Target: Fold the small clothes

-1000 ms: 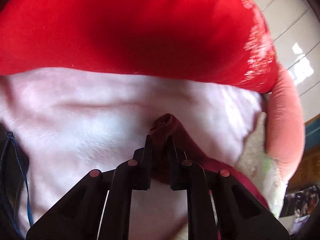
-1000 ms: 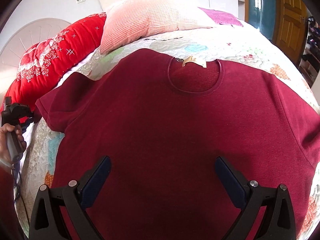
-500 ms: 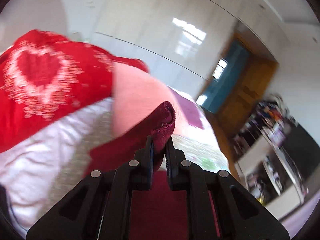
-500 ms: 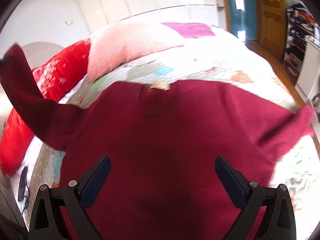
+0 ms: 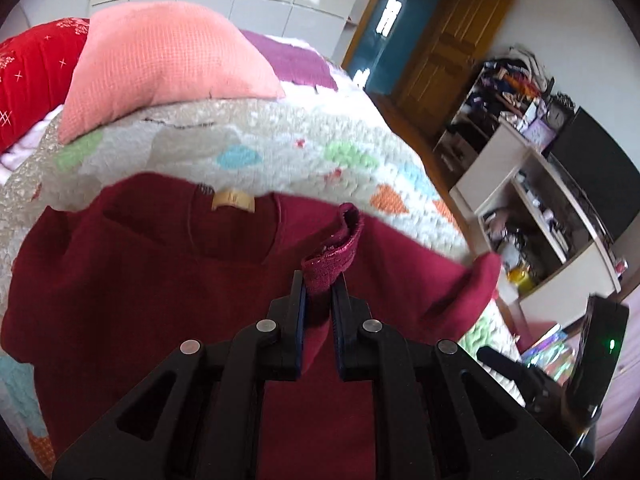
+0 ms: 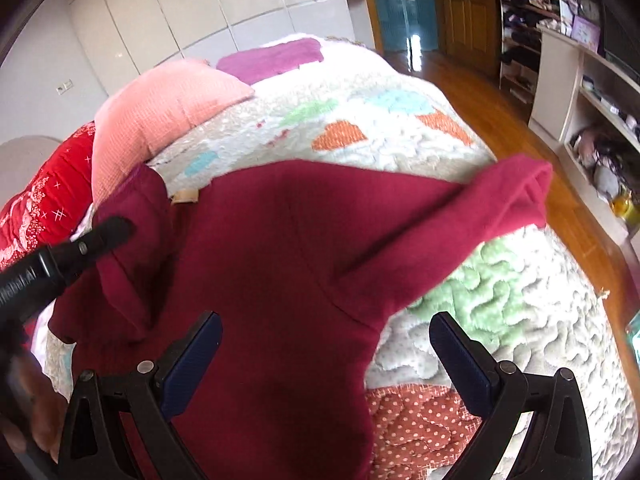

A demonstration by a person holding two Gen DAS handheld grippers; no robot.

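Between the closed jaws of our left gripper (image 5: 319,288) sits the cuff of the dark red sweater (image 5: 160,280), its sleeve brought over the body spread on the quilted bed (image 5: 280,152); our right gripper (image 6: 326,354) hovers wide open, holding nothing. We judge the fold barely begun: the far sleeve (image 6: 512,196) beyond the right fingers lies unfolded. The tan neck label (image 5: 233,200) is unreadable.
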